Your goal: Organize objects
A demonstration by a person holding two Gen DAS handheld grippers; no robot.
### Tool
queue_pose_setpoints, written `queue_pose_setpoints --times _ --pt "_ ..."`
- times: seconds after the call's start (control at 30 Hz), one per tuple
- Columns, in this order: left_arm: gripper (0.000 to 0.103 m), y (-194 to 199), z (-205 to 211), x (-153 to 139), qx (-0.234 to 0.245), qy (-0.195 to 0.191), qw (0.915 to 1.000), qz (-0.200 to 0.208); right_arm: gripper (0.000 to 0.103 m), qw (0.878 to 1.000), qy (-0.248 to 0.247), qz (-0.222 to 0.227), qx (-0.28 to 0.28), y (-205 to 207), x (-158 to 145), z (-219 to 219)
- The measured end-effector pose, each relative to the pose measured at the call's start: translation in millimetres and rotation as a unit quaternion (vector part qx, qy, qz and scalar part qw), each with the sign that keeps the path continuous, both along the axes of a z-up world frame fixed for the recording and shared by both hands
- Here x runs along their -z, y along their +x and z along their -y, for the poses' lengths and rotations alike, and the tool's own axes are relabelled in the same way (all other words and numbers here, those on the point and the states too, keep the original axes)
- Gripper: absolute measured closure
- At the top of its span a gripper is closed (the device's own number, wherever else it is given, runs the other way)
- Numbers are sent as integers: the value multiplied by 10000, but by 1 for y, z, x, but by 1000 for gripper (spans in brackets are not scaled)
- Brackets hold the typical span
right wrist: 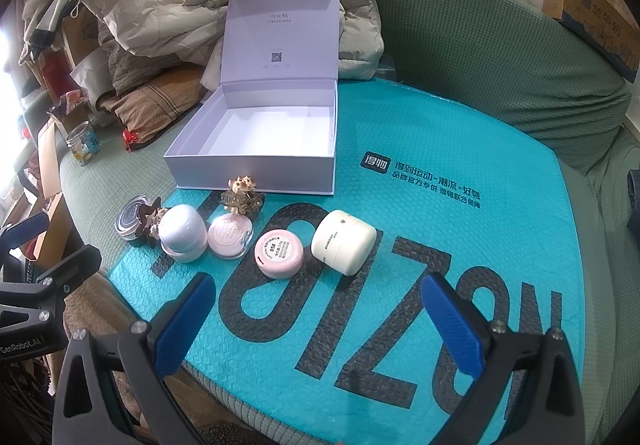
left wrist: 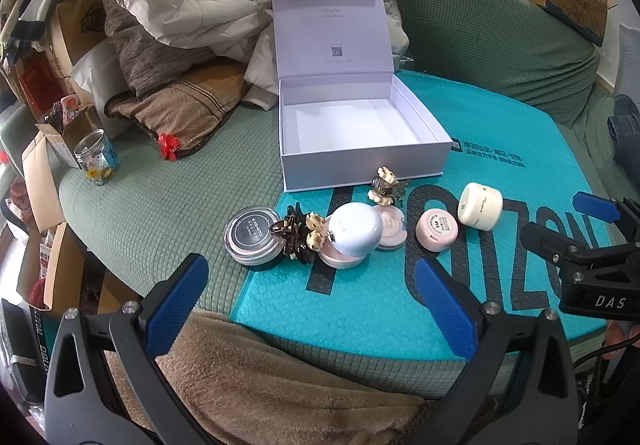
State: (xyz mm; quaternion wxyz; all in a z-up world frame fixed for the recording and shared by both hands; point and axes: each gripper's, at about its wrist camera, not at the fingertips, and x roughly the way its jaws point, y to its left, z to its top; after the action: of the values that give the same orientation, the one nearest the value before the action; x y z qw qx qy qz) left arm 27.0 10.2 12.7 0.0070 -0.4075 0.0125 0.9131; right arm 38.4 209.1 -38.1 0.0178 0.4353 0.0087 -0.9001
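Fingers on both grippers spread wide, holding nothing | cream squat plastic jar (right wrist: 344,242) sits on teal bubble mailer (right wrist: 460,245), straight ahead of right gripper (right wrist: 320,329), probably nearer than left gripper (left wrist: 312,309) | open white cardboard box (right wrist: 256,169) just behind

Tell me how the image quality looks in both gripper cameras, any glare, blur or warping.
Left wrist view: strong fisheye bending with dark corners, the white box sharp, soft even daylight. Right wrist view: same curvature, a blown-out bright patch at the left edge, the teal mailer crisp, sheen on the white round case. No motion blur in either.
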Motion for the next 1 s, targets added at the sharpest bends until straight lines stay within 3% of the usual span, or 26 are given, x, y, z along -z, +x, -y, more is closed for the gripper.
queue_pose_setpoints --times 0.43,1.0 --pt "0 3 1 0 -68 50 10000 35 0 9999 -118 44 39 5 8 -6" --pt "0 1 7 26 -222 349 9985 349 0 9987 -363 341 -121 2 39 -8"
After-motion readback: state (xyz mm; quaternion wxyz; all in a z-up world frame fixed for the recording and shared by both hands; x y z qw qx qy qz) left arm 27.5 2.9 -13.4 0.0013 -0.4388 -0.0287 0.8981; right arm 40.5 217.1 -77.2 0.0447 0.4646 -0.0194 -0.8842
